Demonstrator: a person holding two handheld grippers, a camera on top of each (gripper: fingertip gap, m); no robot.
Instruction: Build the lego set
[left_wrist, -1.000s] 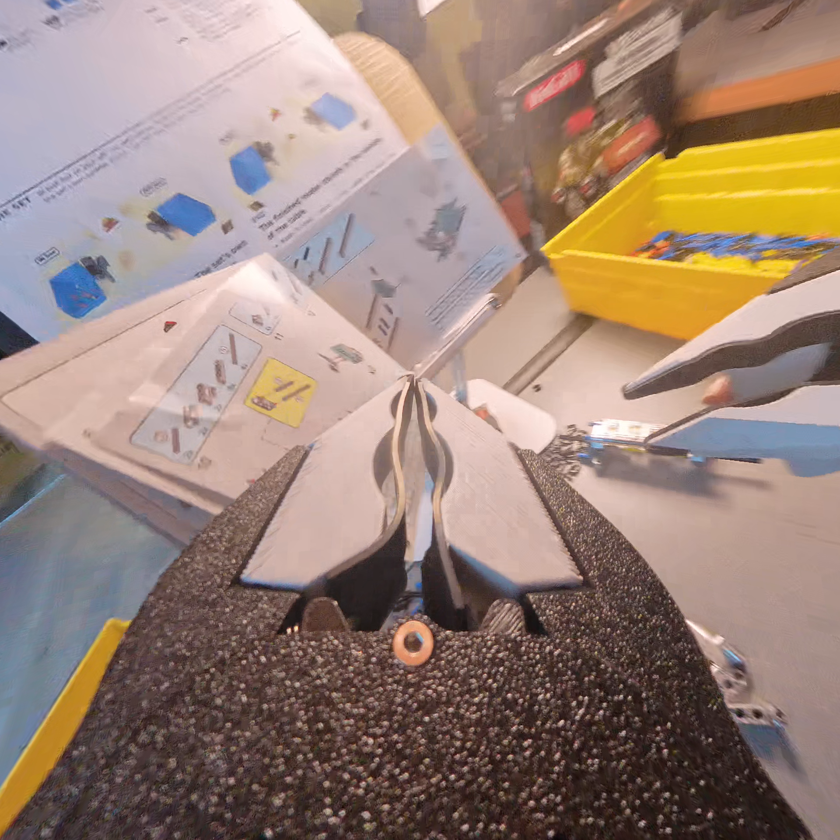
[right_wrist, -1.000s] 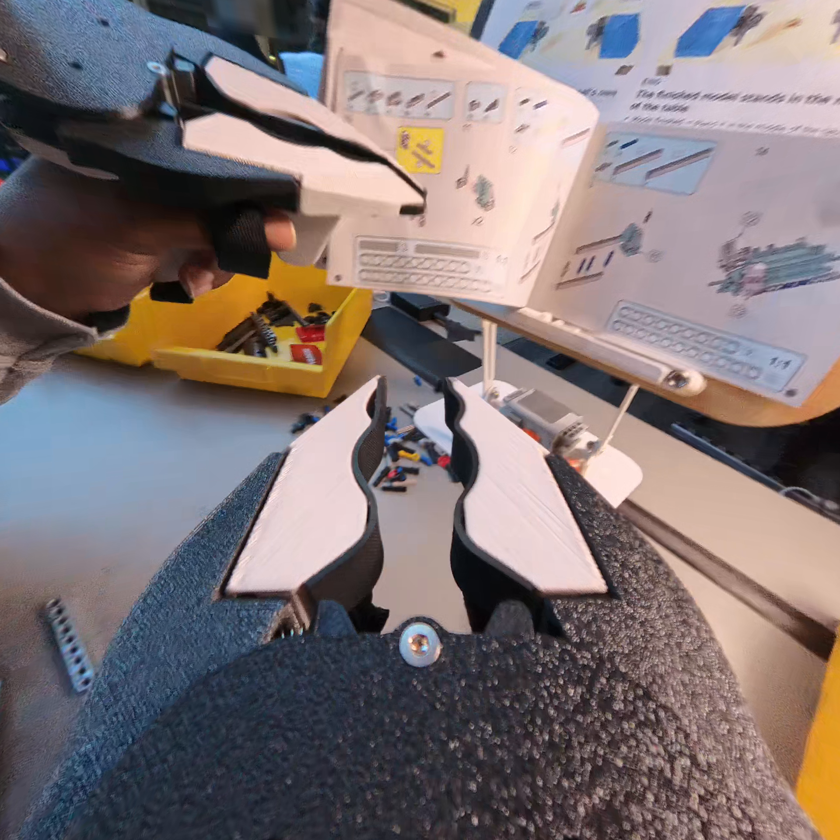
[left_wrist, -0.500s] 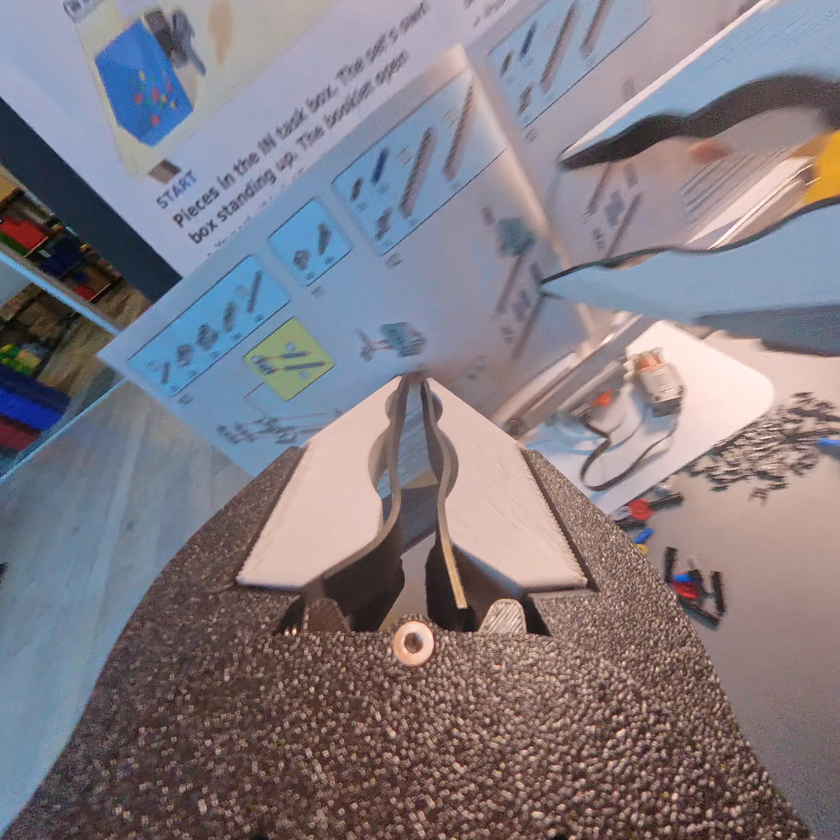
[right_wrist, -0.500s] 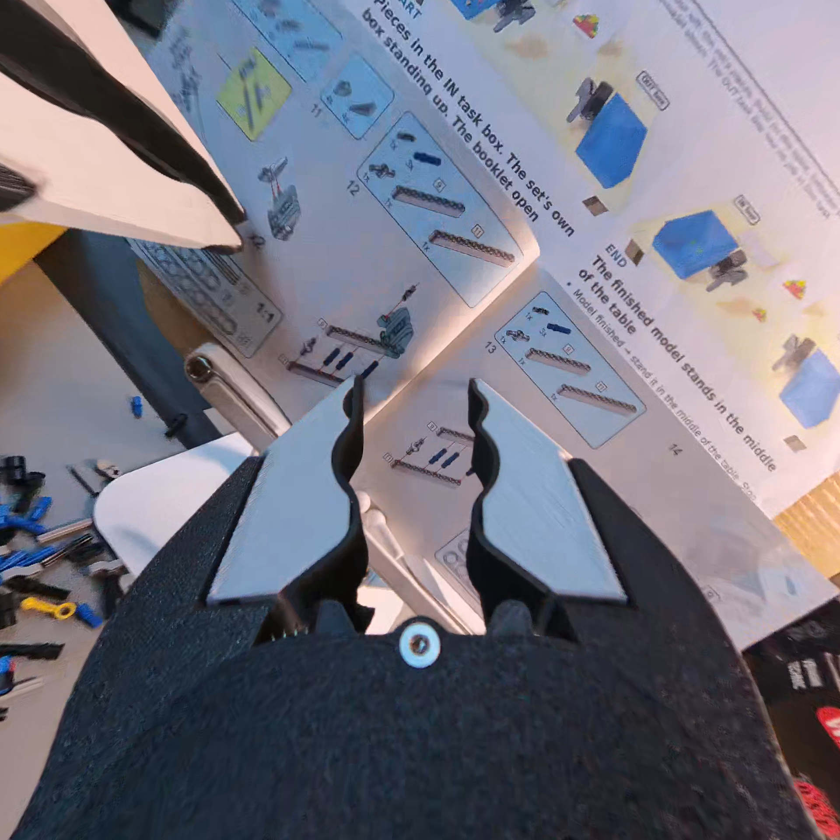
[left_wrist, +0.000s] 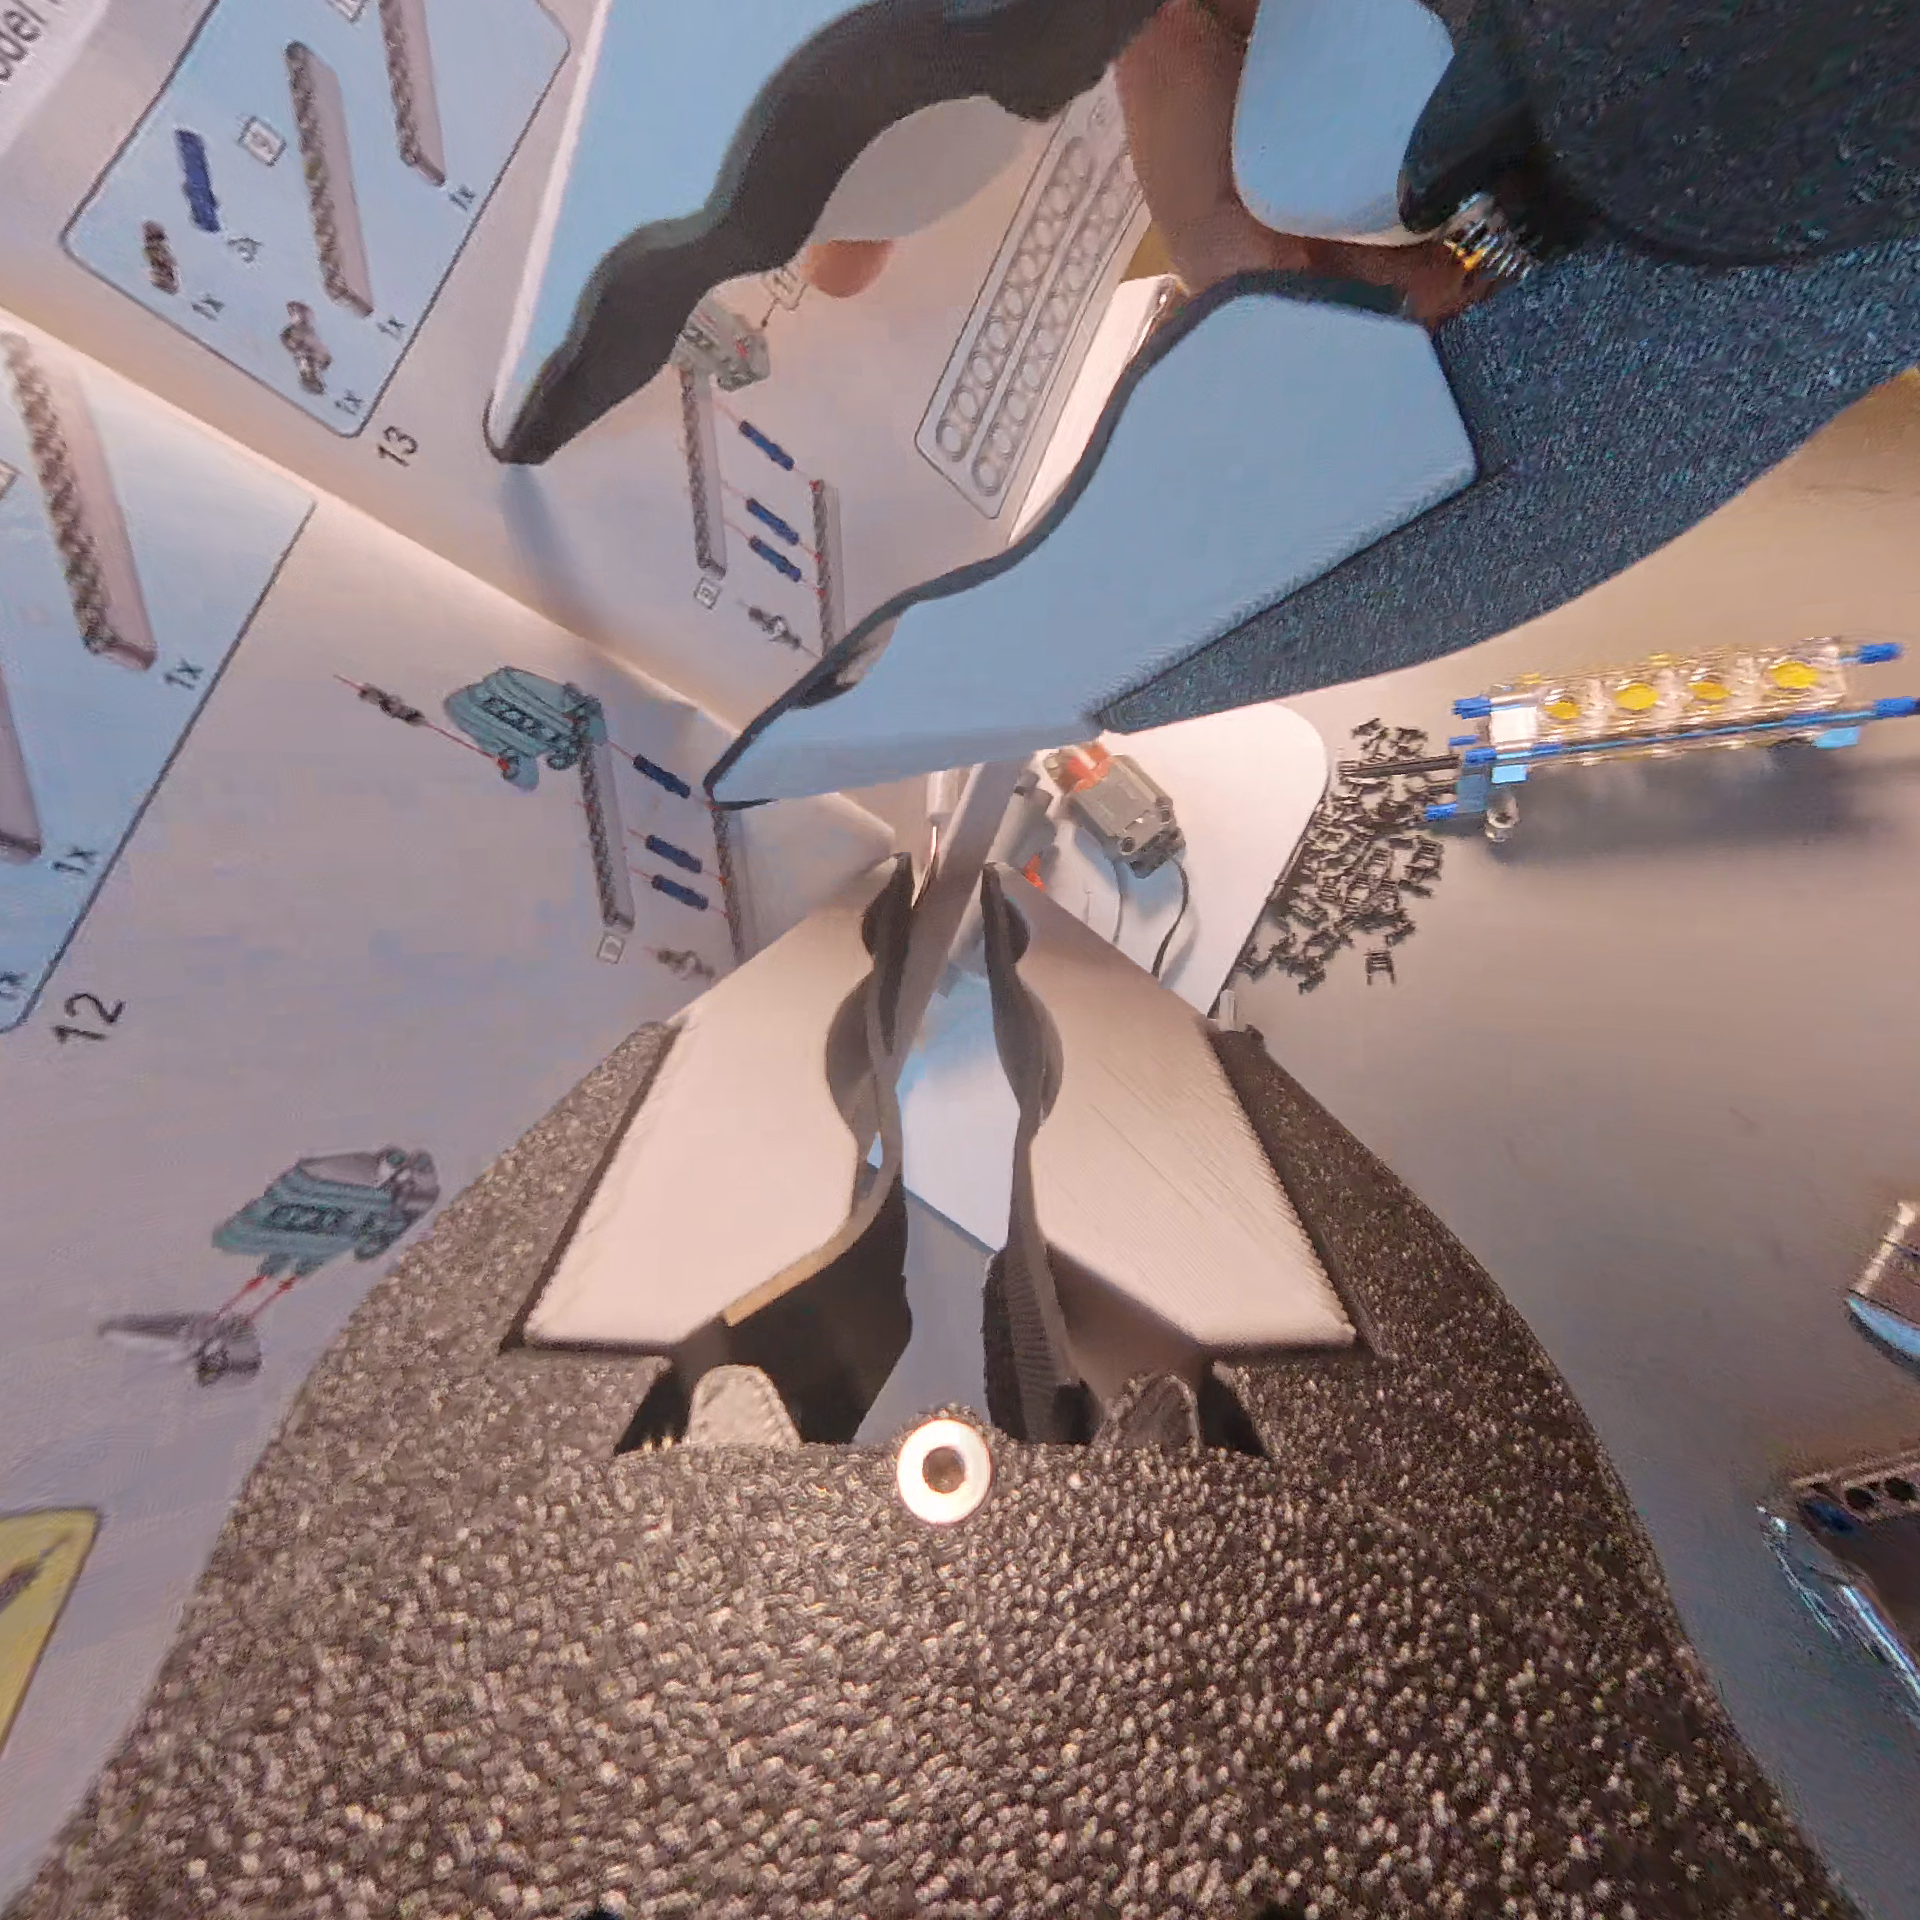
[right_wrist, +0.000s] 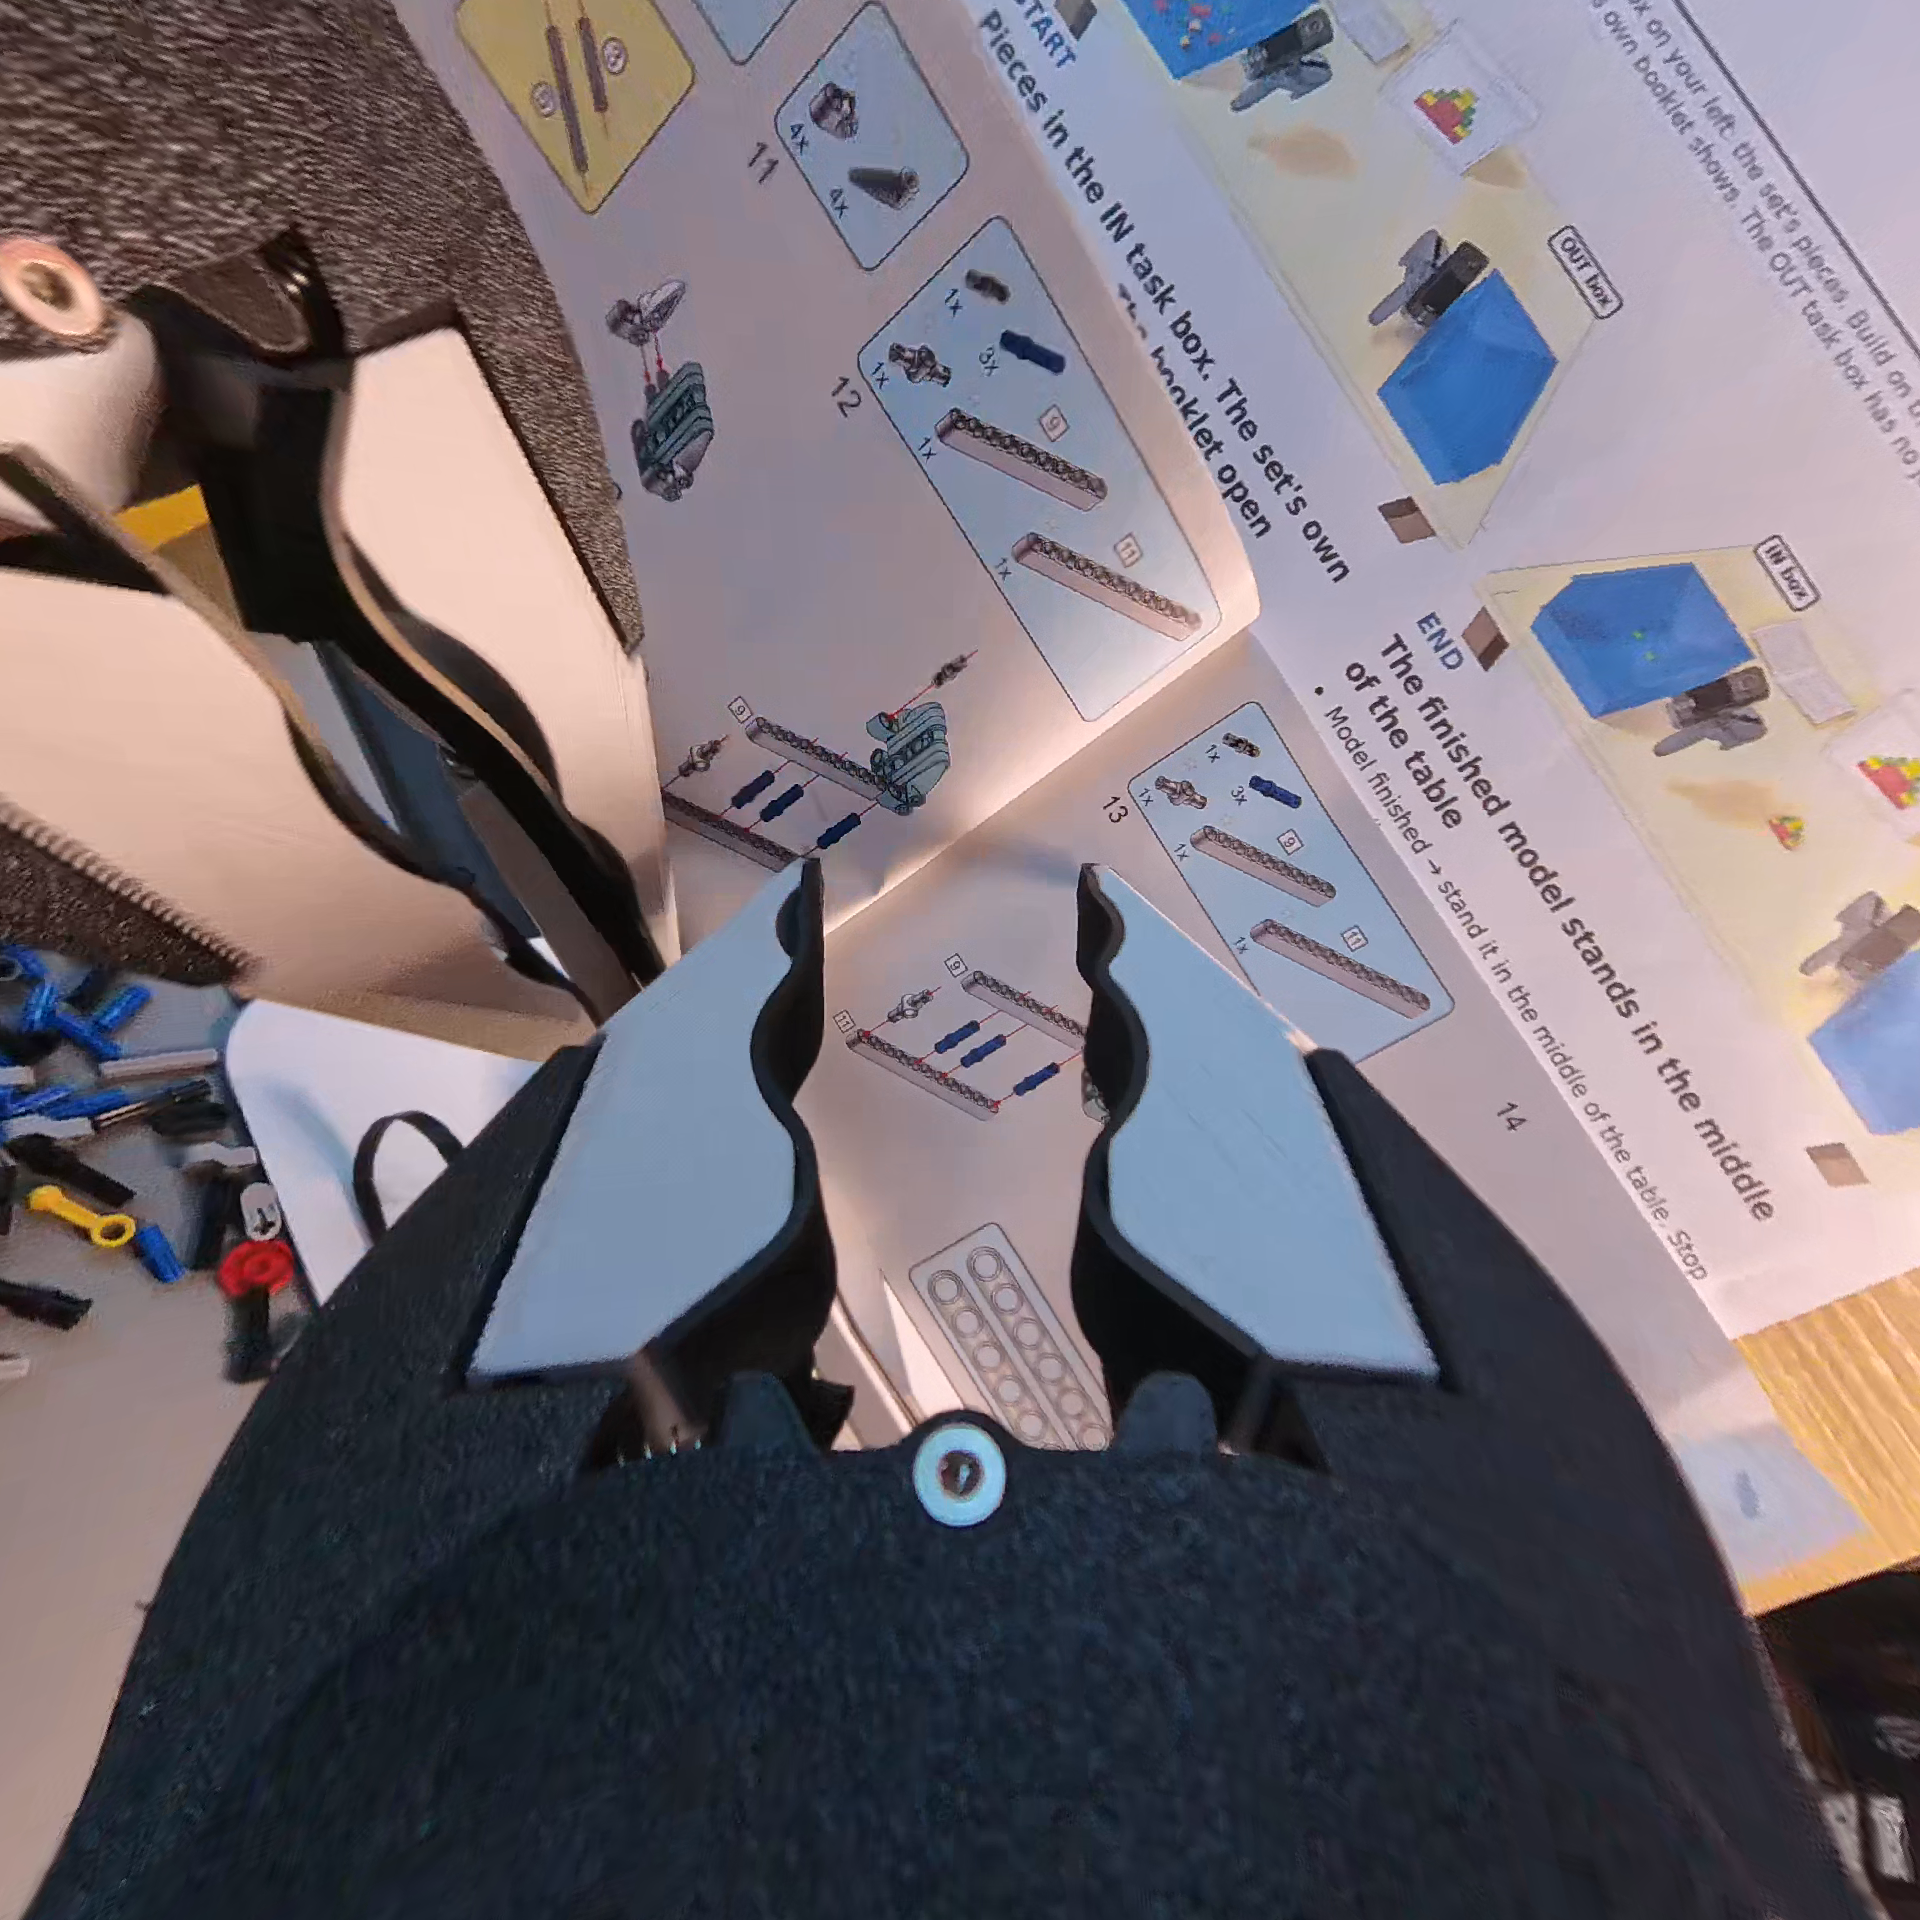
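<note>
the left gripper (left_wrist: 940, 883) has its jaws nearly closed, a narrow gap between the tips; a thin pale edge runs up through that gap, and whether it is a page of the instruction booklet (left_wrist: 312, 831) pinched there or the stand behind it cannot be told. the booklet stands open just ahead of both pairs of jaws, its pages showing grey beams, blue pins and numbered step panels, cut off at the frame edges. the right gripper (right_wrist: 945, 883) has its jaws wide open, holding nothing, tips hovering close to the booklet's centre fold. a fingertip (left_wrist: 847, 265) shows between its jaws in the left wrist view. right of the left jaws, on the tabletop (left_wrist: 1558, 1039), lie a white mat (left_wrist: 1262, 831) with a grey motor (left_wrist: 1122, 816), a heap of small dark pins (left_wrist: 1351, 894) and a blue-and-clear beam assembly (left_wrist: 1662, 696). left of the right jaws lie scattered blue, black, yellow and red pieces (right_wrist: 114, 1164).
</note>
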